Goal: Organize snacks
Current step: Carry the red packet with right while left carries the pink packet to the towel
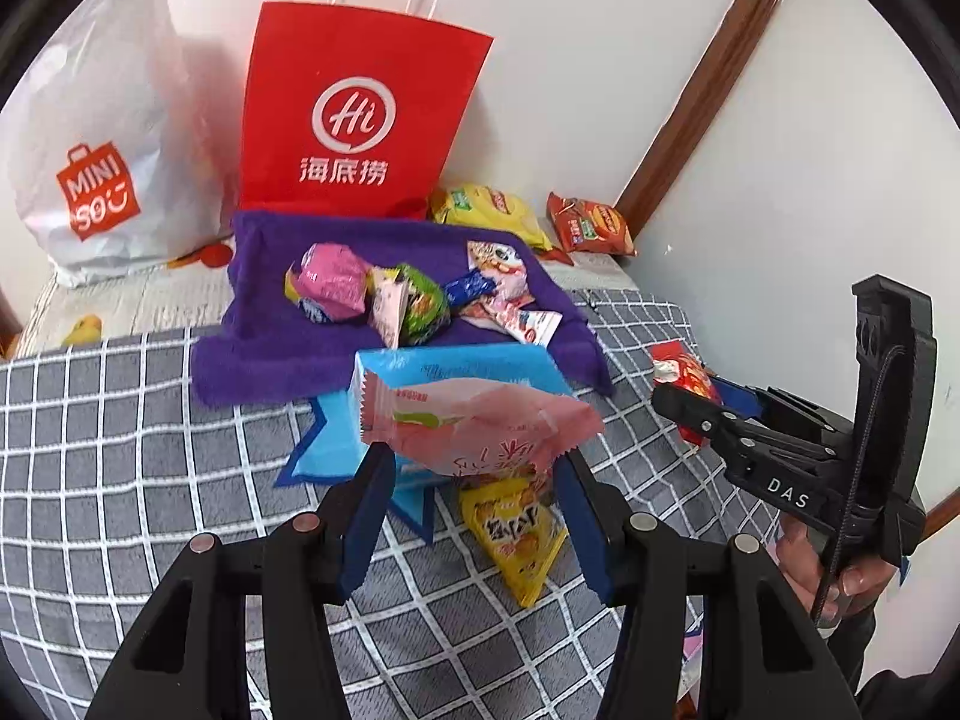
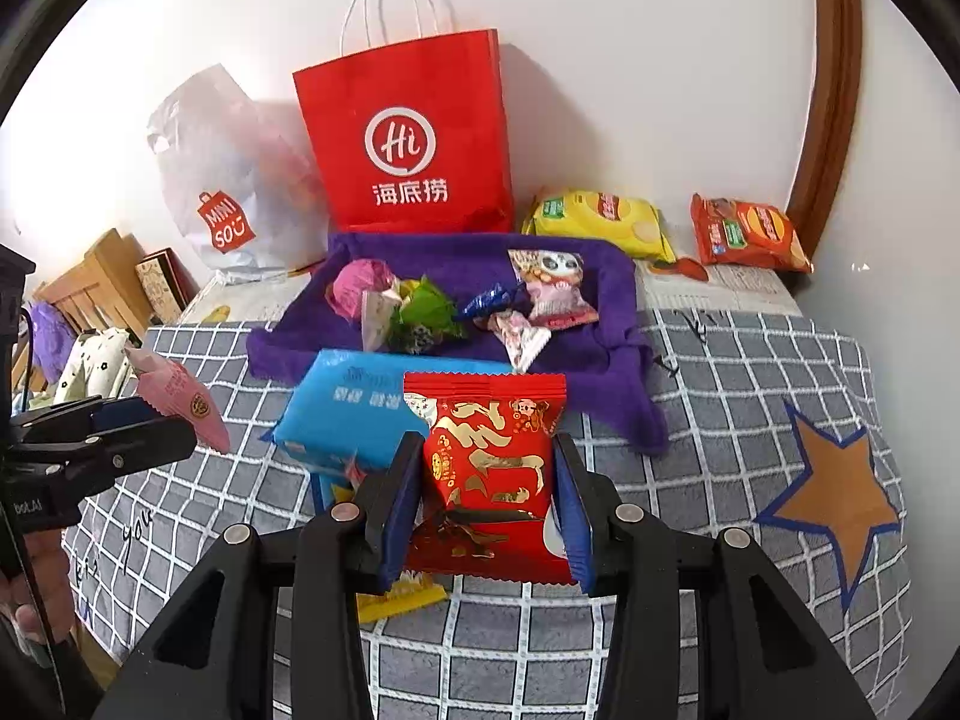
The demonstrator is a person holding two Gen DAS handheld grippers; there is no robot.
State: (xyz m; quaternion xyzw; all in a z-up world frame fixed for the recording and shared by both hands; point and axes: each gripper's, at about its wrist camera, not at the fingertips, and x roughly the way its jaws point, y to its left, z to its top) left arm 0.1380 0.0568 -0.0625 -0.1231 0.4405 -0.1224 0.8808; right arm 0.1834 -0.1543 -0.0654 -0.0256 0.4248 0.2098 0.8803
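Observation:
My left gripper [image 1: 474, 468] is shut on a pink snack packet [image 1: 474, 426], held above the checked blanket; the same packet [image 2: 174, 399] shows at the left of the right wrist view. My right gripper [image 2: 486, 480] is shut on a red snack packet [image 2: 492, 468], also lifted; that packet [image 1: 684, 378] appears at the right of the left wrist view. Below lie a blue packet [image 2: 354, 408] and a yellow packet [image 1: 519, 531]. A purple towel [image 2: 606, 372] further back carries several small wrapped snacks [image 2: 420, 306].
A red paper bag [image 2: 414, 132] and a white plastic bag [image 2: 234, 180] stand against the wall behind the towel. A yellow chip bag [image 2: 600, 222] and an orange chip bag [image 2: 750, 234] lie at the back right. Wooden furniture [image 2: 102, 282] sits at the far left.

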